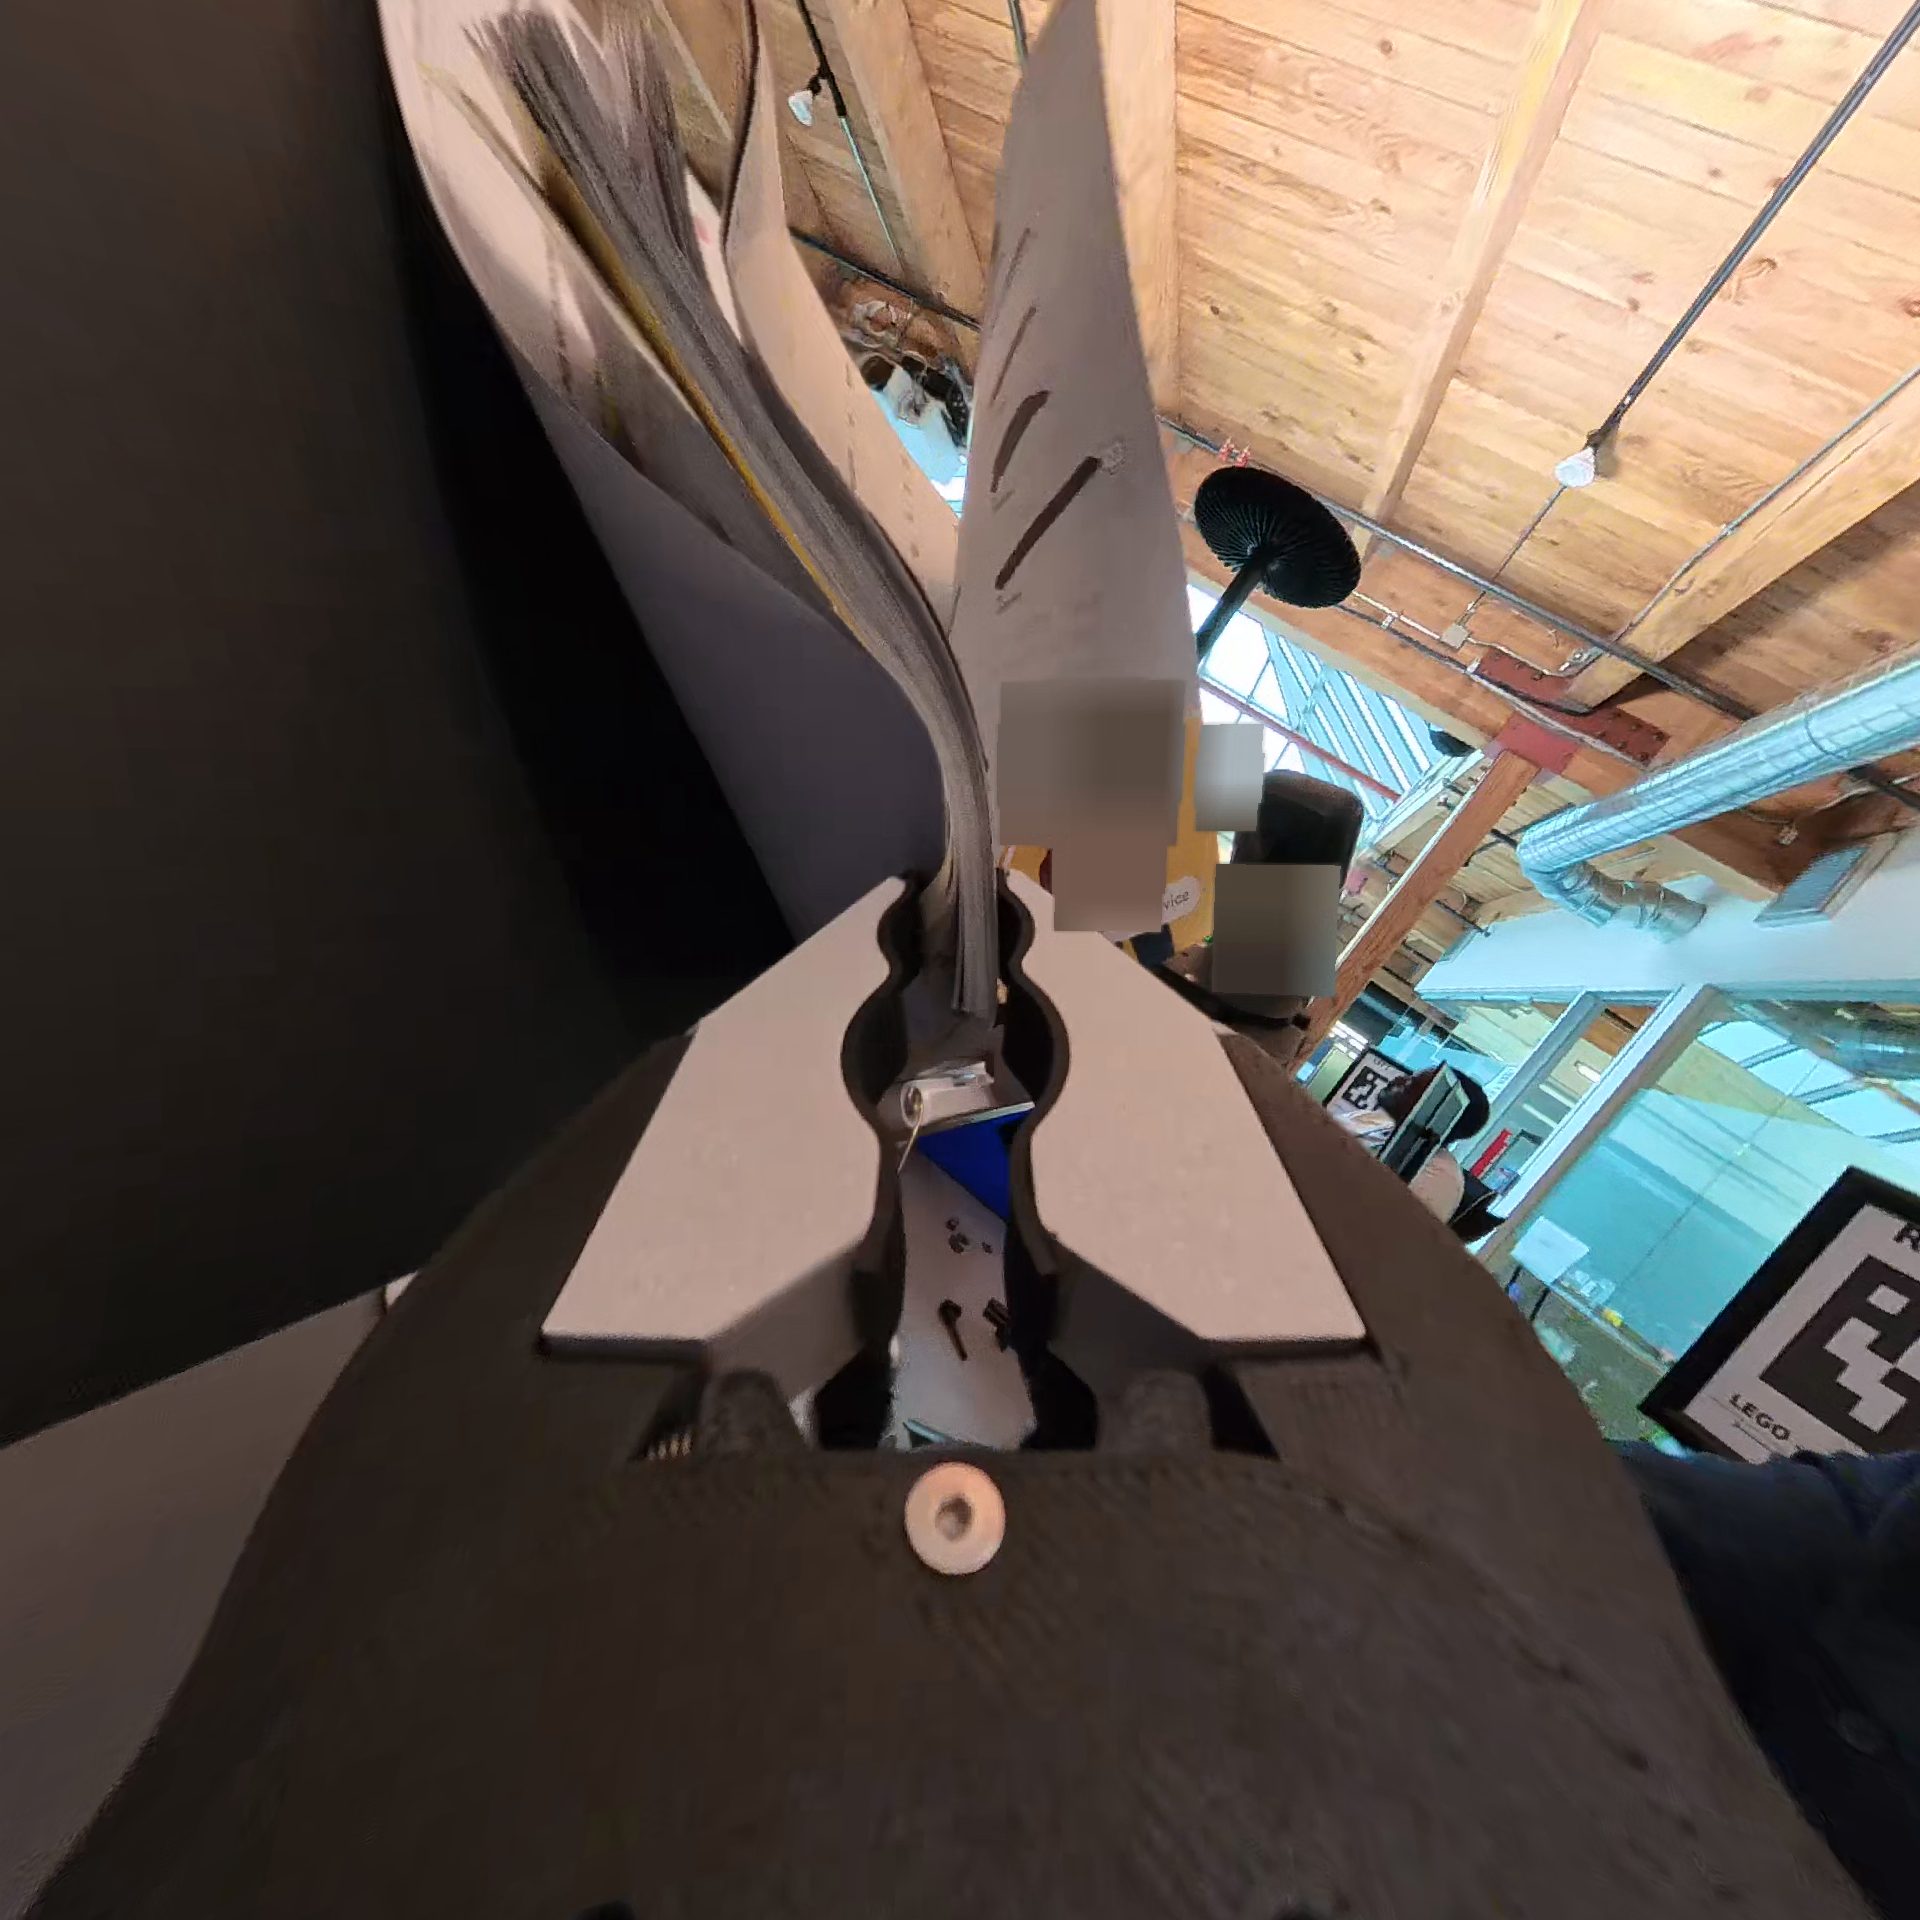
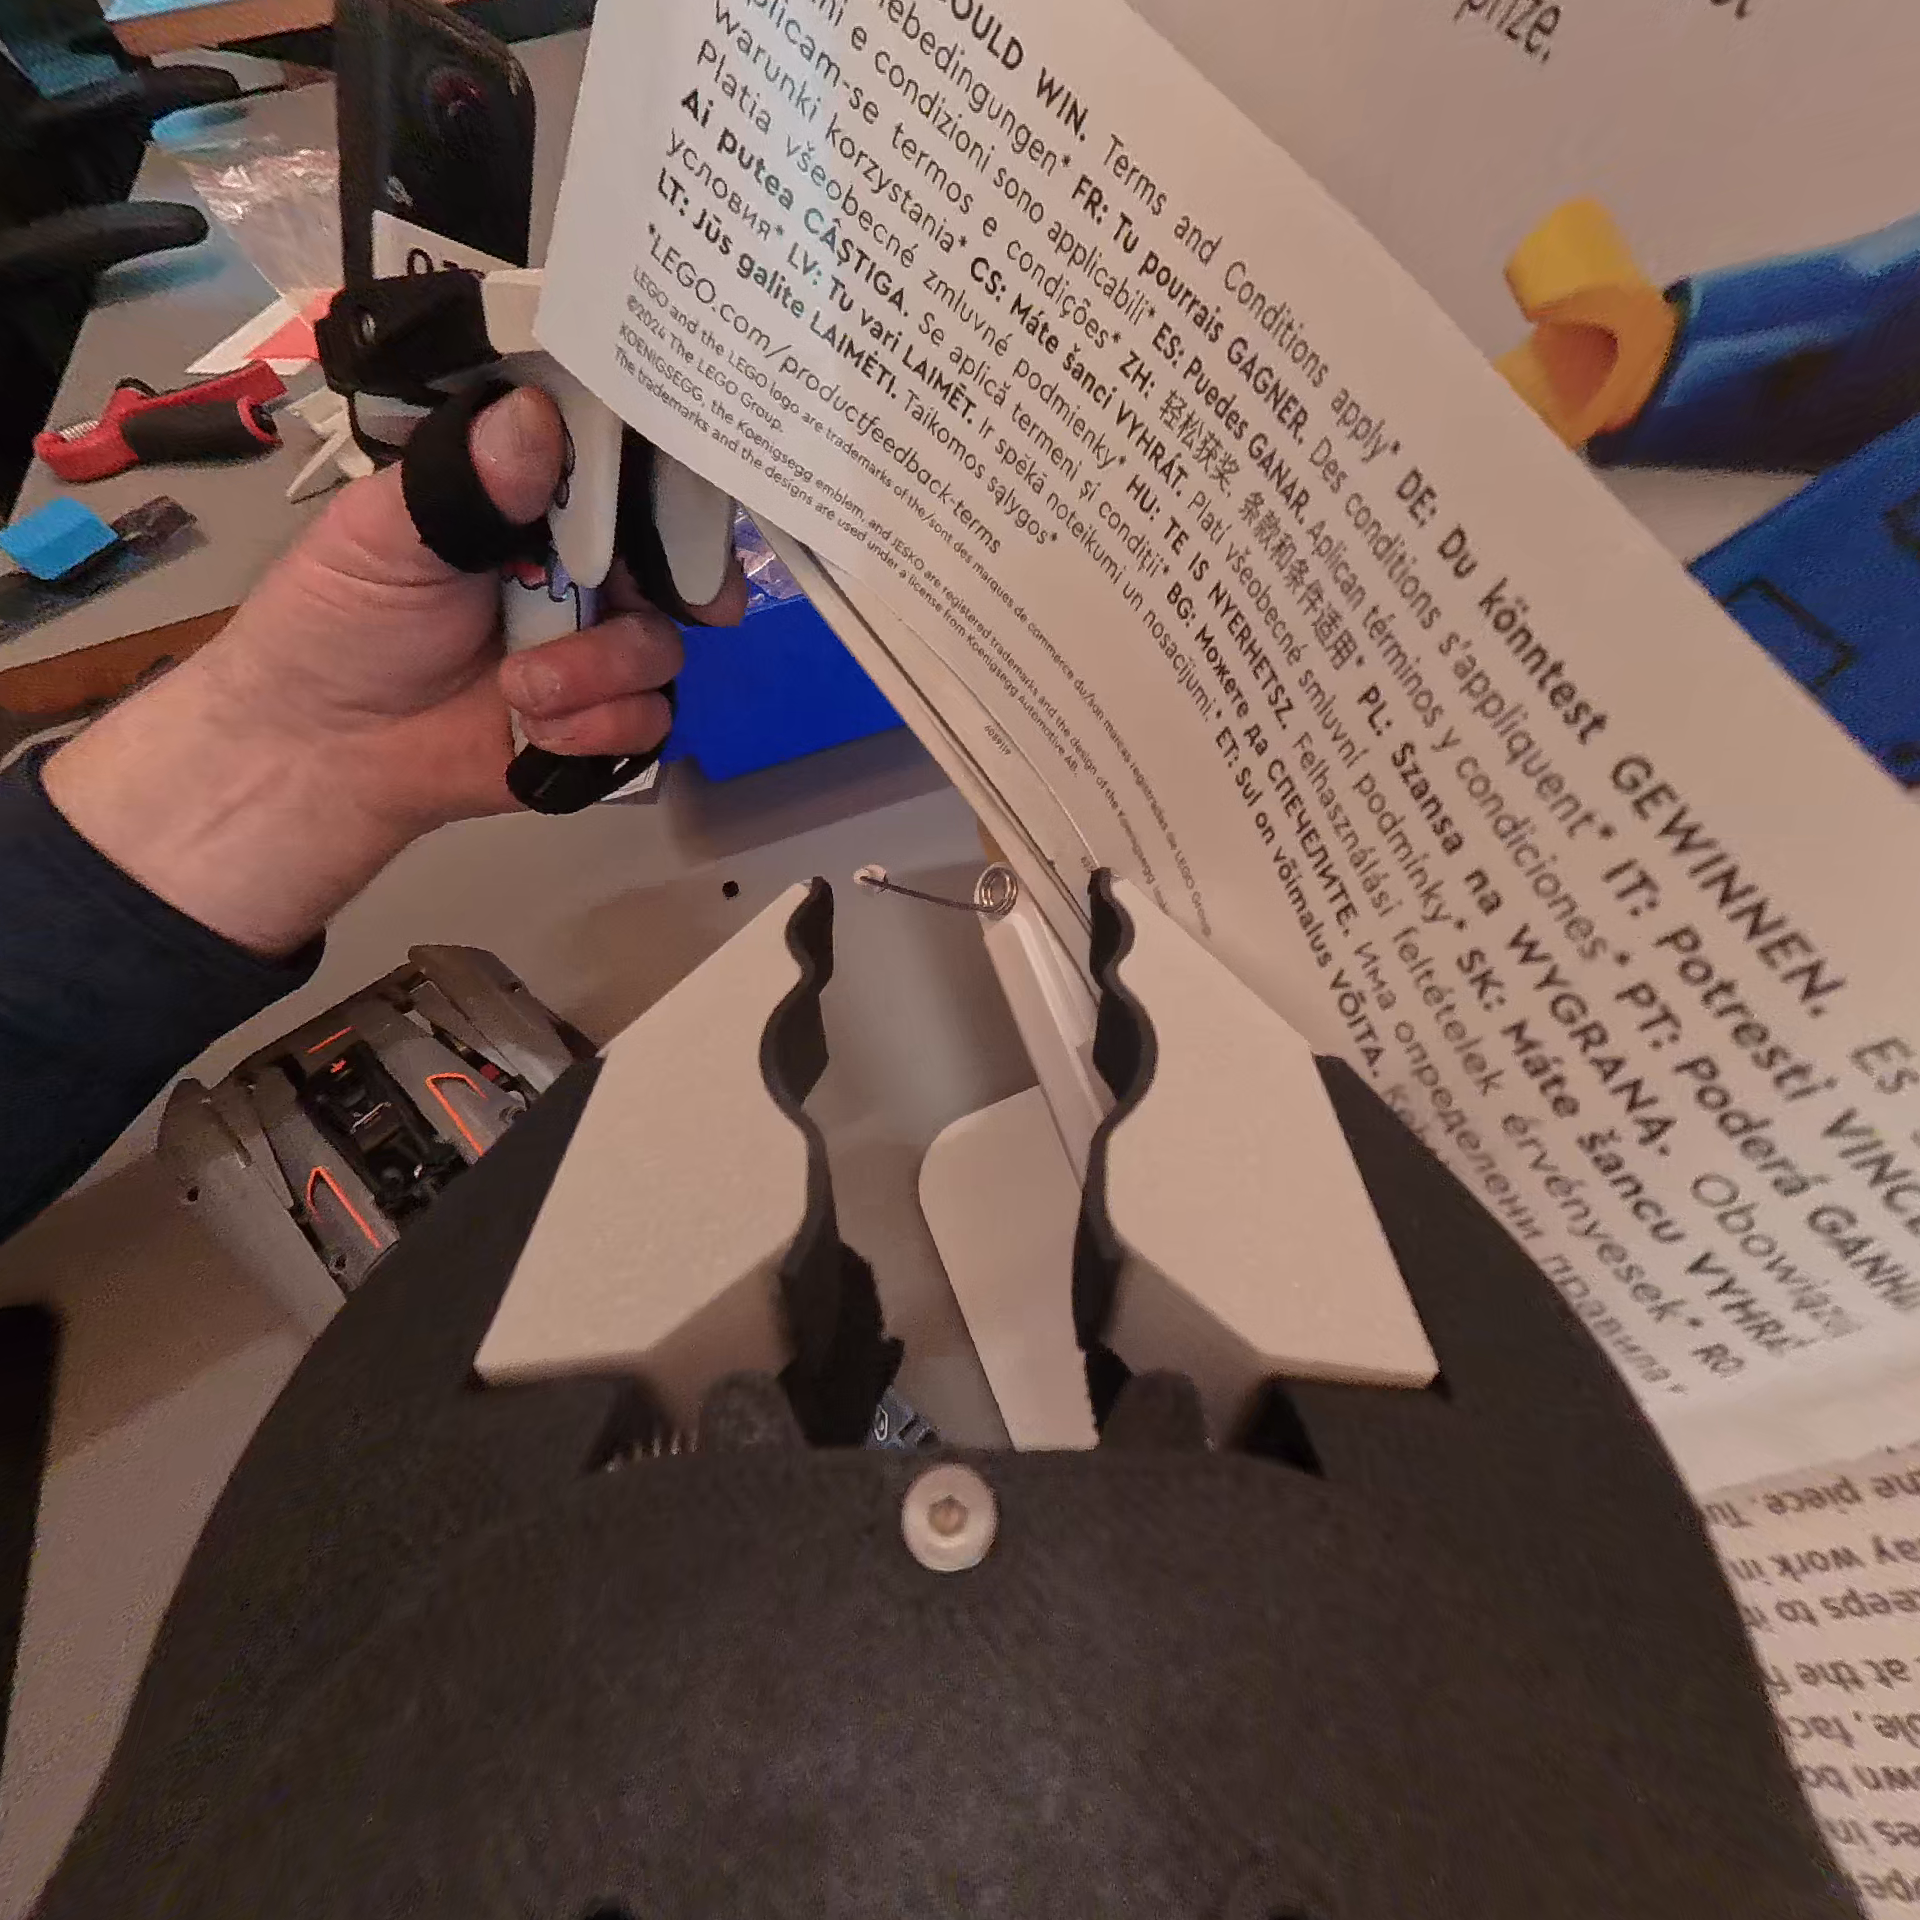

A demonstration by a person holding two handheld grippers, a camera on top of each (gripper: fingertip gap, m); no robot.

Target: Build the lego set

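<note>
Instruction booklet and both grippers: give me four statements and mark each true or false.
1. The left gripper is shut on the instruction booklet. True.
2. The right gripper is clamped on the booklet. False: it is open, and the pages only pass beside its right finger.
3. A partly built grey car model with orange accents sits on the table. True.
4. The booklet lies flat and closed on the table. False: it is lifted, with pages fanning apart.

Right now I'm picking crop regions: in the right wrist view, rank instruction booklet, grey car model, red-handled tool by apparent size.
1. instruction booklet, though nearness to the camera inflates it
2. grey car model
3. red-handled tool
</note>
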